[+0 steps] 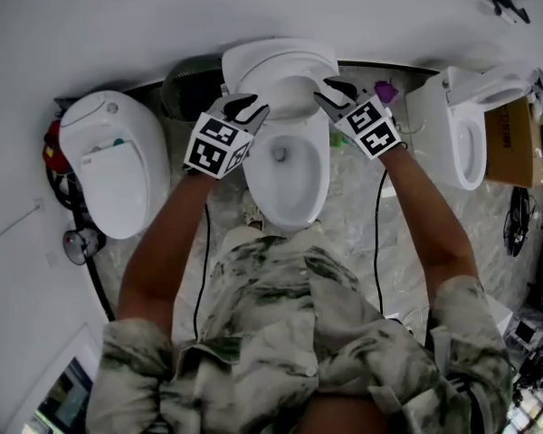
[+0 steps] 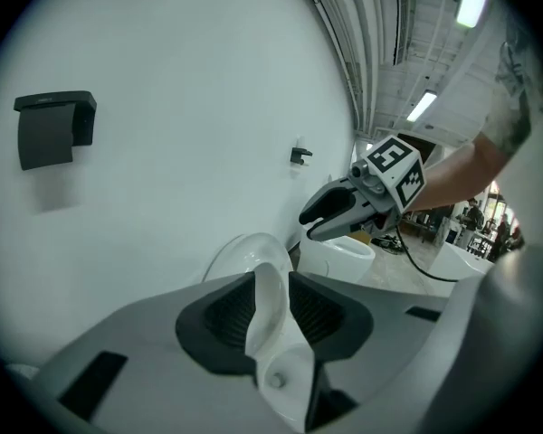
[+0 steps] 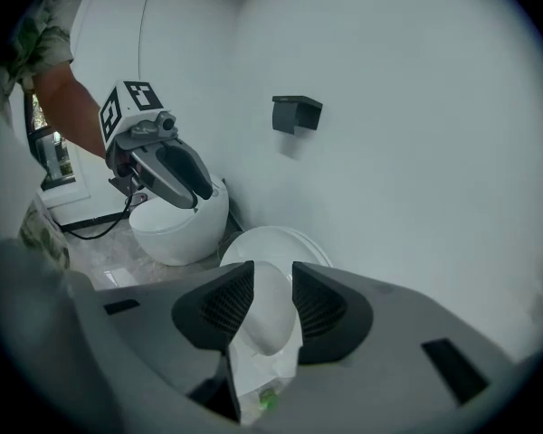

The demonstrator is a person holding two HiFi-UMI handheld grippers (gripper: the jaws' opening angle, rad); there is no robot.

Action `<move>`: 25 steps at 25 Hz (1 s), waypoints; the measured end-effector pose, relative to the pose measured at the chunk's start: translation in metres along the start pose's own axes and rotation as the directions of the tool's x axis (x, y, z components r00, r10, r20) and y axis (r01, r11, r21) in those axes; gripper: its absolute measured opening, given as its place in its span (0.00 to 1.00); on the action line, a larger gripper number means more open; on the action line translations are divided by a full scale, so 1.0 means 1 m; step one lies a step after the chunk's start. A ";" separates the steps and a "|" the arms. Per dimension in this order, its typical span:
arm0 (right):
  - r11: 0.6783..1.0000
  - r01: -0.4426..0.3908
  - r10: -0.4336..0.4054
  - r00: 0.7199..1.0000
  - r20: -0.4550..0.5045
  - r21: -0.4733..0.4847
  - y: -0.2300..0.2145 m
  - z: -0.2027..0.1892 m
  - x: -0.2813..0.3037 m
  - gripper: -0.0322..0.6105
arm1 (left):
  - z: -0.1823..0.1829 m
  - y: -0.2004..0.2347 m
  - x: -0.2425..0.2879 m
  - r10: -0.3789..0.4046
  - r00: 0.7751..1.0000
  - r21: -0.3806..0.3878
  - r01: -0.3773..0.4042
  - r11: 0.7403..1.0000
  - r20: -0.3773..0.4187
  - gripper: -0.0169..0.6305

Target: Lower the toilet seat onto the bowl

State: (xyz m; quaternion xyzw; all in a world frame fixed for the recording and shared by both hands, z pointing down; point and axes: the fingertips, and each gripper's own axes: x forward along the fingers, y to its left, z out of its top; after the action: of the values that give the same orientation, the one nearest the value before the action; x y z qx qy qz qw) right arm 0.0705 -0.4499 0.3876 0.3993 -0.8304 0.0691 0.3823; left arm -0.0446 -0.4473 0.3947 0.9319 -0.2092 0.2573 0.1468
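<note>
my left gripper (image 1: pixel 251 111) is clamped on the left edge of the toilet seat (image 1: pixel 294 96), jaws fairly wide, thin white rim fills the gap between the ribbed pads (image 2: pixel 231 315) and touches both

my right gripper (image 1: pixel 328 95) does the same on the seat's right edge, rim wedged between both pads (image 3: pixel 319 306), nothing else in the jaws

both grippers point forward and down, marker cubes up toward the head camera, my forearms reaching out either side of the bowl (image 1: pixel 294 197)

seat is part way up, tilted, front edge clear of the bowl and not resting on it. Lid (image 1: pixel 276 54) stands upright behind it against the white wall (image 1: pixel 253 7)

the bowl is open below, with water and the drain visible in the head view

left gripper view also shows the other gripper across the seat, black fingers pointing down-left

extras: closed white toilet (image 1: pixel 118 165) to my left, another white toilet (image 1: pixel 466 138) to my right with its seat up, dark round bin (image 1: pixel 192 84) just beside the lid, black holder (image 3: pixel 296 113) on the wall, marble-pattern floor (image 1: pixel 362 206), black cables trailing off both grippers
</note>
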 end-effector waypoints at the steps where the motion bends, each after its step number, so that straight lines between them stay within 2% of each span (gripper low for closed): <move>1: 1.000 0.001 -0.001 1.000 -0.009 -0.012 -0.004 0.003 0.009 0.28 | 0.000 0.008 0.006 -0.003 1.000 0.006 0.003 1.000 -0.007 0.23; 5: 0.998 0.009 -0.013 0.998 -0.053 -0.063 -0.019 0.009 0.042 0.29 | 0.002 0.036 0.027 -0.011 1.000 0.023 0.012 1.000 -0.025 0.23; 10: 0.996 0.014 -0.022 0.995 -0.095 -0.083 -0.044 0.009 0.071 0.29 | 0.006 0.061 0.052 -0.020 0.999 0.030 0.021 0.999 -0.044 0.23; 14: 0.994 0.002 -0.015 0.992 -0.126 -0.105 -0.055 0.005 0.087 0.29 | 0.007 0.073 0.070 -0.030 0.997 0.066 0.034 0.997 -0.065 0.23; 17: 0.993 -0.006 -0.012 0.989 -0.147 -0.120 -0.059 0.001 0.098 0.29 | 0.008 0.078 0.078 -0.040 0.995 0.065 0.046 0.997 -0.091 0.23; 25: 0.994 -0.015 -0.003 0.987 -0.158 -0.109 -0.069 -0.012 0.113 0.29 | 0.013 0.083 0.106 -0.056 0.990 0.100 0.069 0.993 -0.132 0.23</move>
State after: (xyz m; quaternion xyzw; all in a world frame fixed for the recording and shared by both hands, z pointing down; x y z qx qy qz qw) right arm 0.0831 -0.5604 0.4611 0.3685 -0.8012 0.0561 0.4681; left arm 0.0046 -0.5578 0.4550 0.9258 -0.1561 0.3228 0.1192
